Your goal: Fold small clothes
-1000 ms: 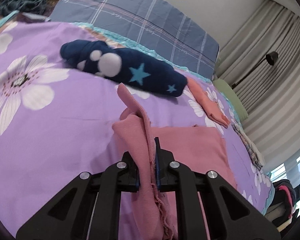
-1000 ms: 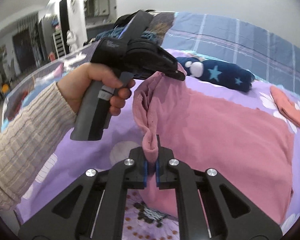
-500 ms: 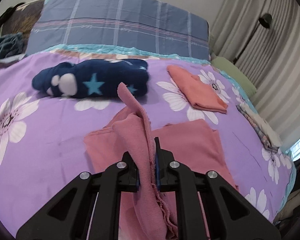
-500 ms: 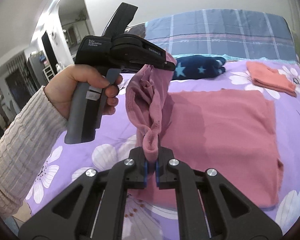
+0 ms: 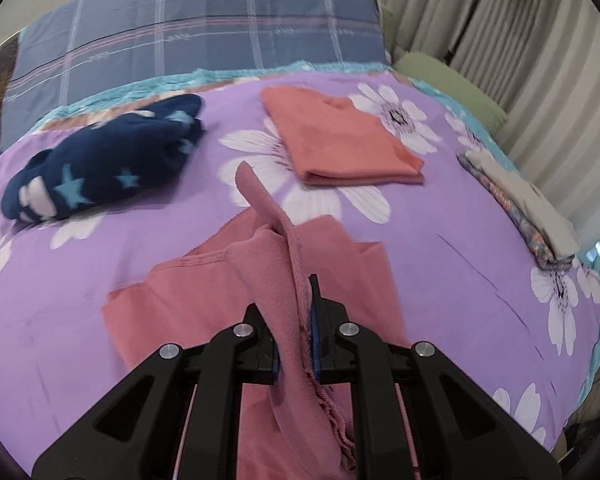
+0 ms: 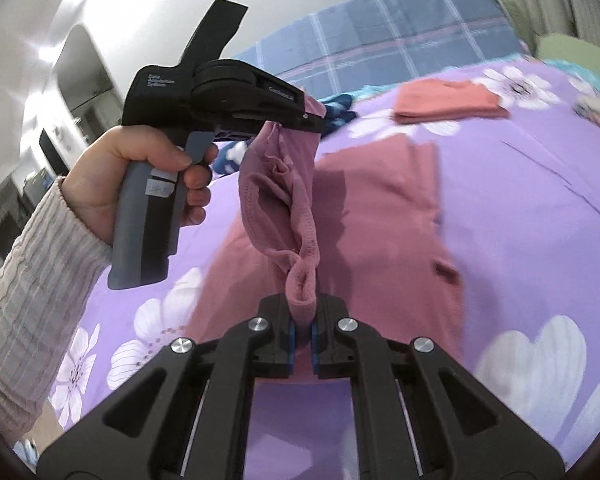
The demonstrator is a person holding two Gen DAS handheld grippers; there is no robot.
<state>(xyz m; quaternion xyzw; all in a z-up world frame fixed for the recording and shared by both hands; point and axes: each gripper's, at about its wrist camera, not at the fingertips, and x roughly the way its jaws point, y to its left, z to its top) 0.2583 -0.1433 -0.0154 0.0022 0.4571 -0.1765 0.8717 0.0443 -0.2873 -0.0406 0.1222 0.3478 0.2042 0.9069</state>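
A dusty pink garment lies partly spread on the purple flowered bedspread. My left gripper is shut on one bunched edge of it and holds that edge up off the bed. My right gripper is shut on another bunched edge of the same pink garment. In the right wrist view the left gripper is above and to the left, held by a hand, with cloth hanging from it down to my right jaws.
A folded salmon cloth lies at the back right of the bed. A rolled navy star-print garment lies at the back left. A folded patterned stack sits near the right edge. A blue plaid pillow and curtains are behind.
Both grippers have swung to the right while holding the pink garment. The salmon cloth and curtains have come further into view. The garment's held edge stays lifted.
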